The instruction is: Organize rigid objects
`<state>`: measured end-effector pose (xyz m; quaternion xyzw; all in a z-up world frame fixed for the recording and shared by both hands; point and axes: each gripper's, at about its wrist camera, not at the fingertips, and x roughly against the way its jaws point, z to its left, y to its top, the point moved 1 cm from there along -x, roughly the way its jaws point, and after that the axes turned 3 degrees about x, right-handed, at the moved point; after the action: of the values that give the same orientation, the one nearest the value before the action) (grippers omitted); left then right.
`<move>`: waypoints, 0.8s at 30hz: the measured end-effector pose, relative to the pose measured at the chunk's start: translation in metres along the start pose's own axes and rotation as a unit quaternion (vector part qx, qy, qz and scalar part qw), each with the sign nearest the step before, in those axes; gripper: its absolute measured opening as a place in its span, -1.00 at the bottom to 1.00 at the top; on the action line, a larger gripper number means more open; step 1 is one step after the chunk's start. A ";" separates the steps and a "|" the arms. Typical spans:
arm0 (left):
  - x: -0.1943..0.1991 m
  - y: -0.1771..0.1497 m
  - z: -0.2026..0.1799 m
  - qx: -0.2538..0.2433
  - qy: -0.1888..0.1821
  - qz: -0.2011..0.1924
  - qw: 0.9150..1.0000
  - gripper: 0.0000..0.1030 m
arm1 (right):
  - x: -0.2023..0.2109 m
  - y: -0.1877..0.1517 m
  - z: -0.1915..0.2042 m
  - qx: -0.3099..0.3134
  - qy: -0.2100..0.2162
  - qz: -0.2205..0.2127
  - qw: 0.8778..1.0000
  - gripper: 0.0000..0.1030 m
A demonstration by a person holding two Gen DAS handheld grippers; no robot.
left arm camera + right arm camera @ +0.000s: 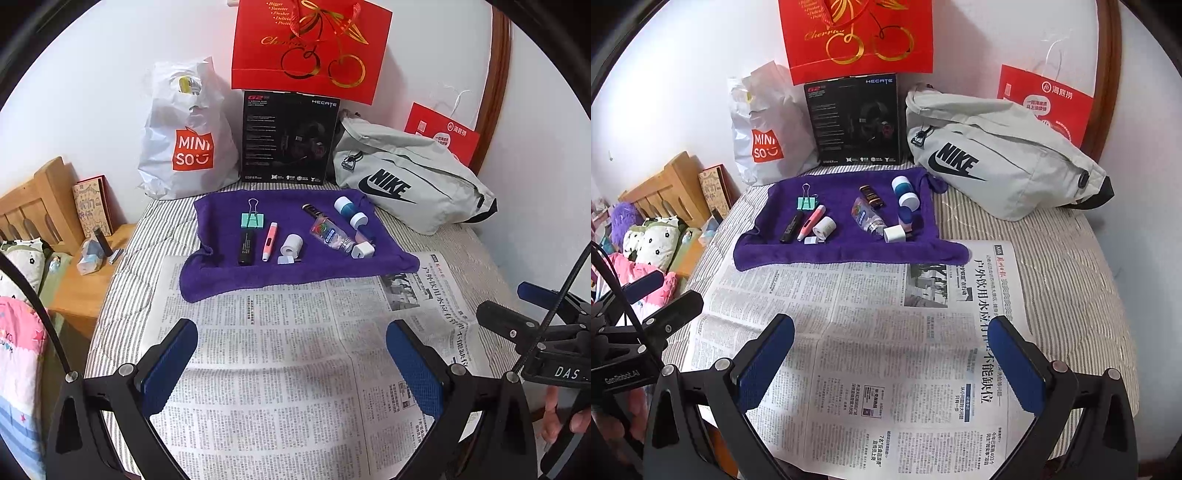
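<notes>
Left gripper (291, 354): we see its blue pads spread wide, nothing between them, hovering over the newspaper (280, 354).
Right gripper (892, 354): likewise spread wide and empty, above the same paper, just right of the left one.
Towel (295, 269): purple, ahead of both tools, its near edge lapping over the far edge of the paper.
Clip (252, 218): green binder clip, ahead and left of the left gripper, at the towel's far left.
Black stick (246, 247): just nearer us than the clip, lying lengthwise.
Pink pen (269, 242): just right of the black stick, apart from it.
White roll (292, 245): right of the pen, with a small white piece (285, 260) just in front.
Bottle (330, 234): clear, lying tilted, ahead and slightly right of the left gripper.
Dark tube (312, 210): behind the bottle, touching or nearly so; we cannot tell which.
Blue-white pots (351, 212): two, at the towel's far right.
Plug (362, 250): white, at the bottle's near end.
Backdrop: Miniso bag (192, 147), black box (290, 136), Nike bag (406, 181), red bag (310, 48), all beyond the towel.
</notes>
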<state>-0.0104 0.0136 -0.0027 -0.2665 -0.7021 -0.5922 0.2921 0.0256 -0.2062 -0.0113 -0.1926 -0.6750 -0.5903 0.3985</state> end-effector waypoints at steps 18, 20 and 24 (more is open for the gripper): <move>0.000 -0.003 -0.001 -0.007 0.003 0.006 1.000 1.00 | 0.004 -0.001 0.001 0.001 -0.003 -0.003 1.000 1.00; 0.000 -0.003 -0.001 -0.008 0.002 0.006 1.000 1.00 | 0.005 -0.001 0.000 0.002 -0.002 -0.003 1.000 1.00; 0.000 -0.002 -0.001 -0.009 0.001 0.007 1.000 1.00 | 0.005 -0.001 0.000 0.002 -0.002 -0.003 1.000 1.00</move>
<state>-0.0119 0.0127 -0.0039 -0.2735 -0.6943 -0.5970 0.2945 0.0217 -0.2071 -0.0076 -0.1908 -0.6780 -0.5896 0.3954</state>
